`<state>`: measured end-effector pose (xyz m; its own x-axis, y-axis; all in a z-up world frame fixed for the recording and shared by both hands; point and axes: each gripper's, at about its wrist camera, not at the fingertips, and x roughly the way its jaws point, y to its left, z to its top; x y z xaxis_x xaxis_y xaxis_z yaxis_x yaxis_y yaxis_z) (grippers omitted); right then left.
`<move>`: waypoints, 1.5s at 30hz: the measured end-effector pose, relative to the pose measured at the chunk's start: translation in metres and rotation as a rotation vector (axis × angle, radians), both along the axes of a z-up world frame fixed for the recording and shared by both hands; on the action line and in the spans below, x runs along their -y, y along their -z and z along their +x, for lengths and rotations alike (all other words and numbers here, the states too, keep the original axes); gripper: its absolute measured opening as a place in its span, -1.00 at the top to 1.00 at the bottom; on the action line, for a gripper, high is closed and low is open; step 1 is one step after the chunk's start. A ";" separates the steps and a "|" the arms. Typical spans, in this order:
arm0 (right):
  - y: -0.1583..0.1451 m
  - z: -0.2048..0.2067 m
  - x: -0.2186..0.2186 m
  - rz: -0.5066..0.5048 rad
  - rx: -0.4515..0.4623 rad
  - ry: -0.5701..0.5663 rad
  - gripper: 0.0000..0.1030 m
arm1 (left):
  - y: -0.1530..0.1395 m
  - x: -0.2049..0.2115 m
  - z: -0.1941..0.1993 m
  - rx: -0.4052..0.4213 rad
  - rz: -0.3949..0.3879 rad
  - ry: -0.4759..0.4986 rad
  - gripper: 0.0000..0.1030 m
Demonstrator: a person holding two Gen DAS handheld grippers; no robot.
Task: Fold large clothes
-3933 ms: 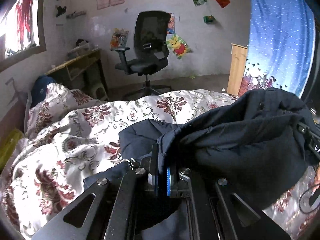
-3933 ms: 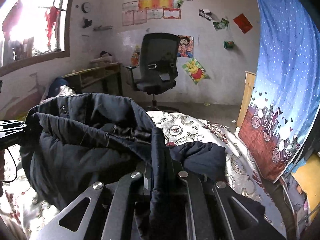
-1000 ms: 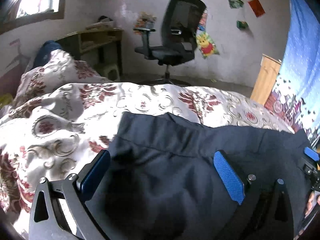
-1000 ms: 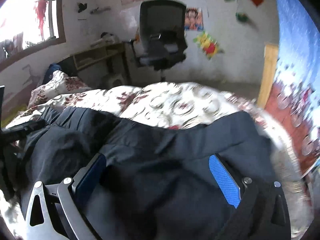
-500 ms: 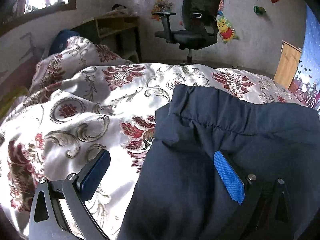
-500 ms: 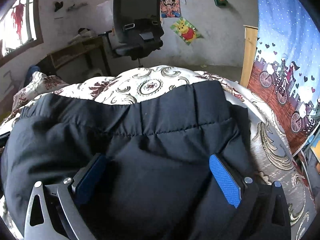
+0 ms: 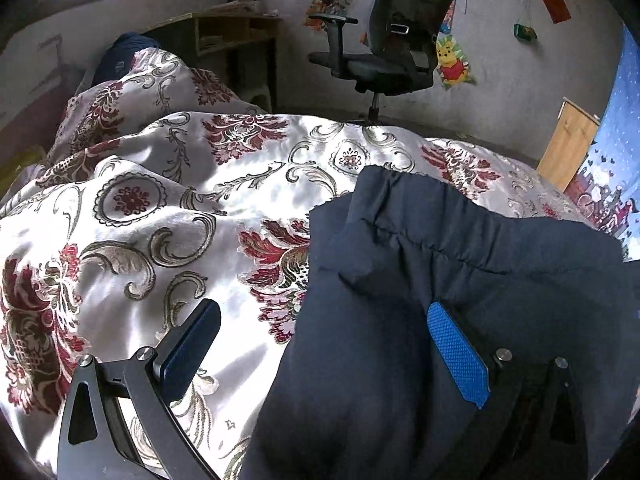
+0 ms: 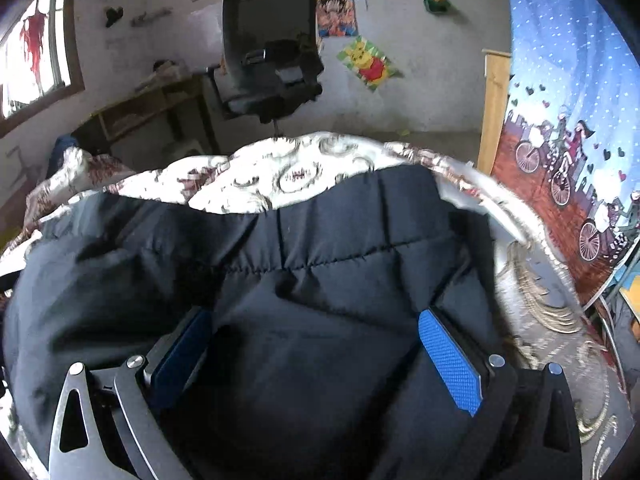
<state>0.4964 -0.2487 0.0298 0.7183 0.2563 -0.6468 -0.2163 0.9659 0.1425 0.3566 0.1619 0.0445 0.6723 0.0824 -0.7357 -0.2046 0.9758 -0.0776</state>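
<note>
A dark navy padded jacket (image 7: 460,320) lies folded flat on the floral bedspread (image 7: 160,208). In the left wrist view it fills the lower right. My left gripper (image 7: 320,344) is open and empty, straddling the jacket's left edge: its left finger is over the bedspread, its right finger over the jacket. In the right wrist view the jacket (image 8: 320,280) fills the middle. My right gripper (image 8: 316,348) is open and empty, low over the jacket, with both blue pads above the dark cloth.
A black office chair (image 7: 396,44) and a wooden desk (image 7: 224,36) stand beyond the bed's far edge. A blue patterned curtain (image 8: 568,100) hangs at the right by a wooden post (image 8: 494,108). A pillow lump (image 7: 132,84) lies at far left.
Both grippers let go of the jacket, which was held up earlier and now lies flat. The left gripper has shifted left, so more bedspread shows. The right view tilted slightly.
</note>
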 end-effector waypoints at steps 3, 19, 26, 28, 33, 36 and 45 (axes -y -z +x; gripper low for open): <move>-0.013 -0.009 0.008 0.005 0.029 0.007 -1.00 | -0.004 -0.007 -0.005 0.002 -0.035 0.017 -0.98; -0.026 -0.021 0.045 -0.055 -0.009 0.028 -1.00 | -0.009 -0.022 -0.029 -0.007 -0.036 0.159 -0.98; -0.002 -0.017 0.044 -0.089 -0.101 0.002 -1.00 | 0.001 -0.017 -0.019 -0.039 -0.045 0.186 -0.98; 0.007 -0.014 0.044 -0.101 -0.125 0.001 -1.00 | 0.007 -0.016 -0.015 -0.060 -0.060 0.206 -0.98; 0.029 -0.003 0.064 0.025 -0.200 0.044 -1.00 | 0.020 -0.019 -0.004 -0.085 -0.113 0.247 -0.98; 0.035 0.001 0.069 0.072 -0.218 0.030 -1.00 | 0.024 -0.022 0.003 -0.117 -0.151 0.271 -0.98; 0.042 0.006 0.071 0.136 -0.281 -0.046 -1.00 | 0.043 -0.042 0.015 -0.210 -0.350 0.297 -0.98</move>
